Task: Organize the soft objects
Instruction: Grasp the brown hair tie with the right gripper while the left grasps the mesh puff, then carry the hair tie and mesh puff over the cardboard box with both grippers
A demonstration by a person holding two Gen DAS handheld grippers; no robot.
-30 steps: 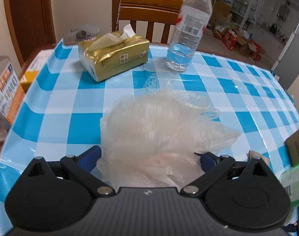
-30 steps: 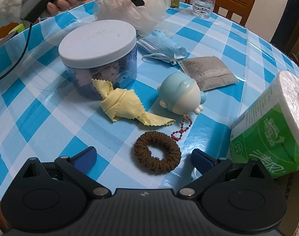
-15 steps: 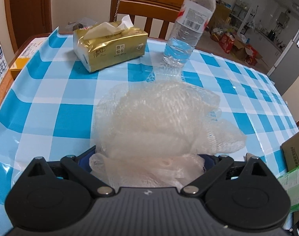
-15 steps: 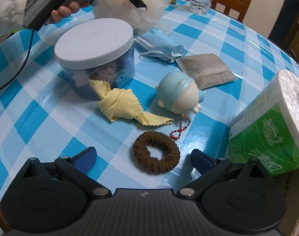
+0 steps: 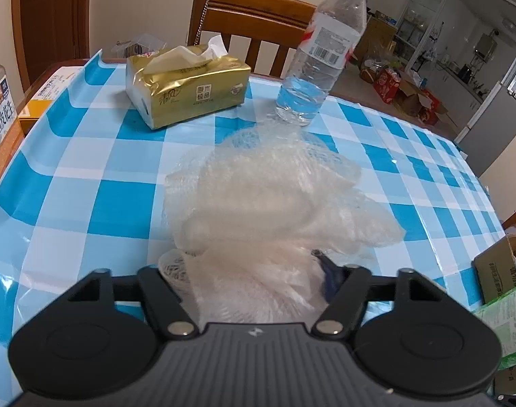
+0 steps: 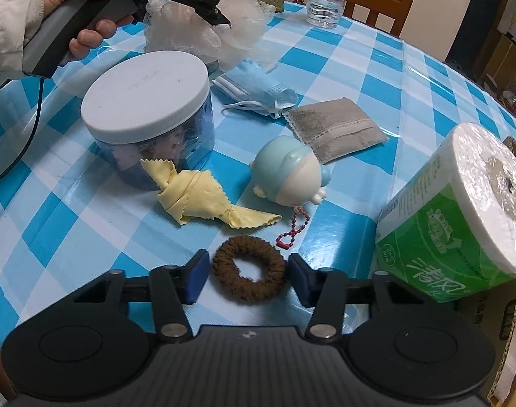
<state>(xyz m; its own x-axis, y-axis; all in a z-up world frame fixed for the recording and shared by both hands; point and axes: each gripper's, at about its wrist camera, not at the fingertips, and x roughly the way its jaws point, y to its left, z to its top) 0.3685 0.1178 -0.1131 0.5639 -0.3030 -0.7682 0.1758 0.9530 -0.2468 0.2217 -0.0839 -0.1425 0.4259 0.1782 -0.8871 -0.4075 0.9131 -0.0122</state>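
Observation:
A pale mesh bath sponge [image 5: 268,203] lies on the blue-checked table [image 5: 71,176]. My left gripper [image 5: 254,271] is closing on its near end, with mesh bunched between the pads. In the right wrist view a person's hand holds that gripper [image 6: 220,20] over the sponge [image 6: 197,34]. A brown hair scrunchie [image 6: 249,273] lies flat between the blue pads [image 6: 198,276] of my right gripper [image 6: 248,278], whose jaws are closing and touch both its sides. Beyond it lie a yellow cloth [image 6: 203,200], a blue face mask [image 6: 254,84], a grey pouch [image 6: 336,129] and a round blue toy [image 6: 288,176].
A white-lidded jar [image 6: 146,101] stands left of the cloth. A green-wrapped paper roll [image 6: 461,210] sits at the right edge. A gold tissue pack [image 5: 186,84] and a water bottle [image 5: 319,57] stand at the far side, before a wooden chair [image 5: 251,13].
Both grippers' jaws have come in from wide open: the left ones now squeeze the mesh sponge, the right ones now flank the scrunchie closely. Neither hand has shifted.

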